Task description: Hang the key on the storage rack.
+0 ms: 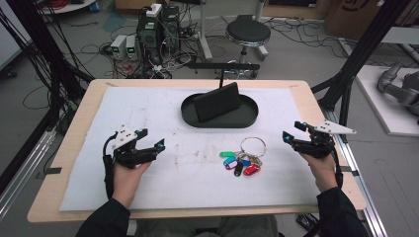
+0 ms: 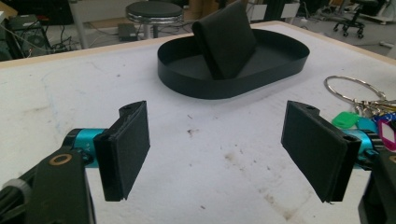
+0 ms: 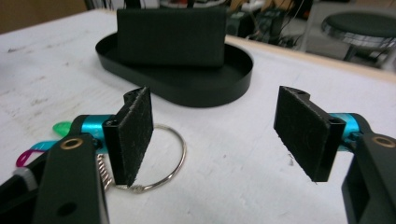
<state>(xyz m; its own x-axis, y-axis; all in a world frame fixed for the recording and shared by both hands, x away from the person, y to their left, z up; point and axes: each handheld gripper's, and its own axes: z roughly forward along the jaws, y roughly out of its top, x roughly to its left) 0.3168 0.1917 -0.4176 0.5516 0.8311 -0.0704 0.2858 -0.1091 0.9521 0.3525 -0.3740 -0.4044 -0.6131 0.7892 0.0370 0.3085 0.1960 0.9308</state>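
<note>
High view puts the key ring point(image 1: 244, 159) with its coloured tags between the two hands, closer to the right gripper point(image 1: 291, 134), lying off that gripper's left jaw tip and apart from it. Right gripper view has the wire ring point(image 3: 173, 154) just behind its left pad point(image 3: 135, 135), the tags trailing away to the left. Both the right gripper and the left gripper point(image 1: 152, 139) stand wide open, holding nothing. Beyond the jaws sits the black tray point(image 1: 247, 118) with a wallet point(image 1: 217, 102) propped in it
</note>
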